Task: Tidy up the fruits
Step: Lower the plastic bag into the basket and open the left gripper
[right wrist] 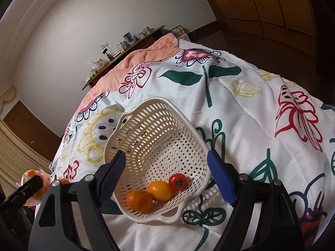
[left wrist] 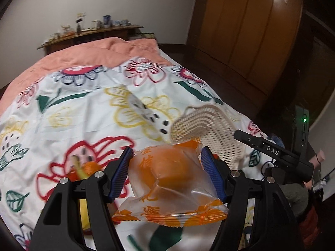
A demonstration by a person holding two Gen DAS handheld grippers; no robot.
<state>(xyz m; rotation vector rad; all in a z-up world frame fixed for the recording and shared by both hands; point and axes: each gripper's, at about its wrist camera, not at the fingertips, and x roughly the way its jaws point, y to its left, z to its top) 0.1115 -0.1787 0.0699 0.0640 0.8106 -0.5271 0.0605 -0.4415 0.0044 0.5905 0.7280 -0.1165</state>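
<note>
The left gripper (left wrist: 166, 174) clamps one clear orange-printed bag (left wrist: 167, 188) with an orange fruit inside, its long axis running toward the camera, over the flowered bedspread (left wrist: 83, 108). The right gripper (right wrist: 167, 177) stands wide open, its jaws either side of the tilted white basket (right wrist: 155, 133) without pressing it. The basket holds three fruits: one orange (right wrist: 139, 200), one lemon (right wrist: 159, 190), and what looks like a tomato (right wrist: 178, 181).

Basket (right wrist: 159, 129) (tilted) holds three fruits (right wrist: 159, 190)
</note>
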